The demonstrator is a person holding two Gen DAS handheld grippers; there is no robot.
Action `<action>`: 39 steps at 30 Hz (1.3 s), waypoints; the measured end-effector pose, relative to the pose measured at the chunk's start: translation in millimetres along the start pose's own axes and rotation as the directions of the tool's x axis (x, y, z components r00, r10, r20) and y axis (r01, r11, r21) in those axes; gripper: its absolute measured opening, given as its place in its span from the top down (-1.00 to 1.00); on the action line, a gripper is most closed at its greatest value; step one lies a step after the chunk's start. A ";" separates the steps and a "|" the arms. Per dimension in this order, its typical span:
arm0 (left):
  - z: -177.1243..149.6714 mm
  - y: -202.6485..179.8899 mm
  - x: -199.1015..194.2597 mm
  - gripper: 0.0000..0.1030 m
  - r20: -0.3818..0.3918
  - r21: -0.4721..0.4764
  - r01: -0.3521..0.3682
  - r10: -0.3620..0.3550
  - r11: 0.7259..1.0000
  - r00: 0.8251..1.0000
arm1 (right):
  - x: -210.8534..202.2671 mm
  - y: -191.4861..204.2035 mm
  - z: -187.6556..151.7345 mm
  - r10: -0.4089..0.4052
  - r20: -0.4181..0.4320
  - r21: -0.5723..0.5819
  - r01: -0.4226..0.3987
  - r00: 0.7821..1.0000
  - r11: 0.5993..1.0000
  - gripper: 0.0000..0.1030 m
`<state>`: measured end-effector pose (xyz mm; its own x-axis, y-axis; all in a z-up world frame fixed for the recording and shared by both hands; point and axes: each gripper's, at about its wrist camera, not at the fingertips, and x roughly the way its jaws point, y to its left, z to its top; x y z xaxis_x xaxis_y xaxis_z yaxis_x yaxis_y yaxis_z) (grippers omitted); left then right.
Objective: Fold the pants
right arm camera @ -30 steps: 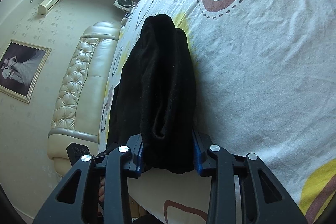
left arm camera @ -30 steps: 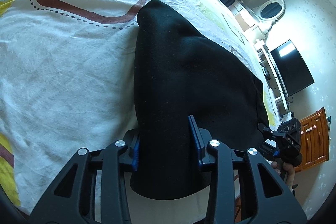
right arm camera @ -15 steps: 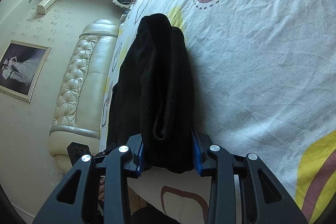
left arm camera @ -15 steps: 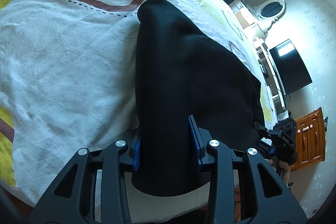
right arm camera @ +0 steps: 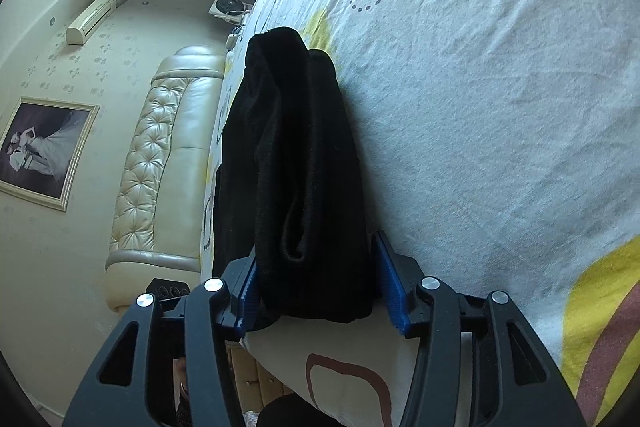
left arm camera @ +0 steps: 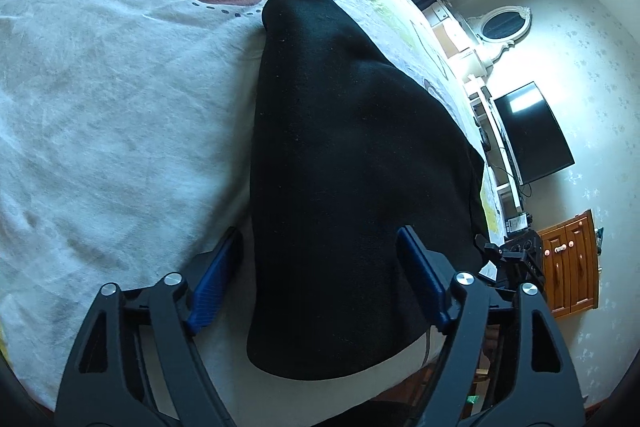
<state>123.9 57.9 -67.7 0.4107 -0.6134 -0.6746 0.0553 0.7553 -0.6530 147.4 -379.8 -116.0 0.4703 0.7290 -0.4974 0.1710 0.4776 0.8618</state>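
Note:
The black pants (left arm camera: 344, 163) lie folded in a thick stack on the patterned bed sheet (left arm camera: 112, 107), near the bed's front edge. My left gripper (left arm camera: 320, 279) is open, its blue pads standing apart on either side of the near end of the pants. In the right wrist view the pants (right arm camera: 304, 163) show their stacked folded layers edge-on. My right gripper (right arm camera: 316, 283) is open, with its pads beside the fabric's near corner and a small gap on the right side. The other gripper (left arm camera: 516, 259) shows at the right in the left wrist view.
The sheet (right arm camera: 480, 87) spreads wide beyond the pants. A padded cream headboard (right arm camera: 160, 155) stands at one end of the bed, a television (left arm camera: 532, 135) and a wooden cabinet (left arm camera: 568, 275) at the other. The bed's edge runs just under both grippers.
Both grippers have opened and let go of the pants. The left jaws spread wide, the right jaws a little. The pants now rest on the bed.

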 end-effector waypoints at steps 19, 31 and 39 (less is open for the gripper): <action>-95.5 -54.4 -45.7 -0.85 0.094 0.139 -0.420 0.410 0.897 0.907 | -44.5 29.0 -80.1 -0.310 0.054 -0.121 0.314 0.949 0.942 -0.44; -132.5 -97.1 -57.2 -0.85 0.316 0.308 -0.580 0.494 0.754 0.810 | -26.2 65.4 -122.2 -0.482 0.188 -0.309 0.517 0.856 0.798 -0.44; -130.9 -99.0 -57.7 -0.85 0.309 0.265 -0.584 0.506 0.767 0.805 | -20.5 80.5 -129.7 -0.500 0.258 -0.355 0.562 0.827 0.747 -0.44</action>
<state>-24.4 -11.7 -9.2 0.6402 -0.0398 -0.7672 0.0434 0.9989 -0.0157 39.3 -292.7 -49.4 0.5263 0.2378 -0.8164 0.0851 0.9405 0.3288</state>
